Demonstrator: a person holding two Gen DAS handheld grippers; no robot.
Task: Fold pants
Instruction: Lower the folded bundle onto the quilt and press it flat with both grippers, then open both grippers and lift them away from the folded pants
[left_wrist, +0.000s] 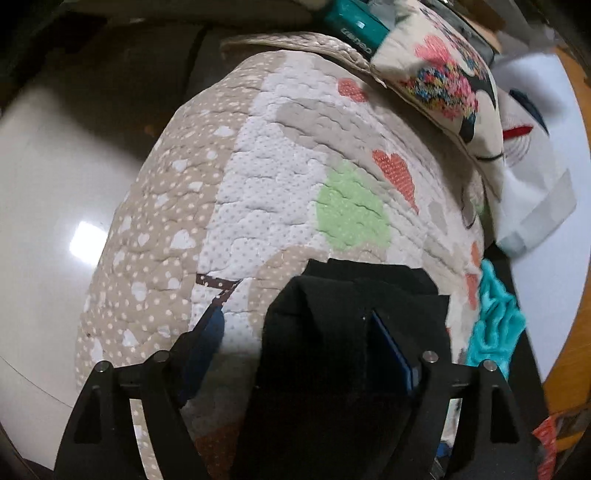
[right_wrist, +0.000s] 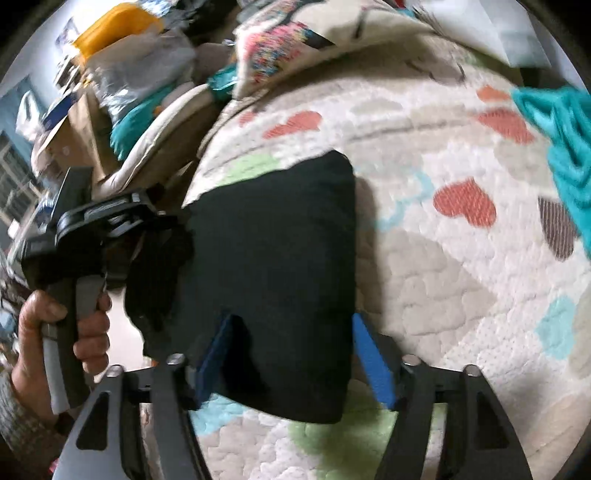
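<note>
The black pants (left_wrist: 332, 332) lie folded into a thick bundle on the heart-patterned quilt (left_wrist: 258, 177). My left gripper (left_wrist: 295, 325) stands open astride the bundle's end. Its left blue pad (left_wrist: 207, 332) is clear of the cloth, and its right pad (left_wrist: 395, 350) sits against the fold. In the right wrist view the pants (right_wrist: 273, 251) form a dark rectangle. My right gripper (right_wrist: 291, 325) is open around their near end, one blue pad (right_wrist: 218, 354) partly under the cloth and the other (right_wrist: 373, 365) beside the edge. A hand (right_wrist: 62, 325) holds the left gripper (right_wrist: 159, 229) at the bundle's left side.
A printed cushion (left_wrist: 443, 74) and a white bag (left_wrist: 535, 166) lie past the quilt's far edge. Turquoise cloth (left_wrist: 495, 317) lies at the right. Shiny pale floor (left_wrist: 55, 184) is to the left. Bags and boxes (right_wrist: 110, 74) are piled behind.
</note>
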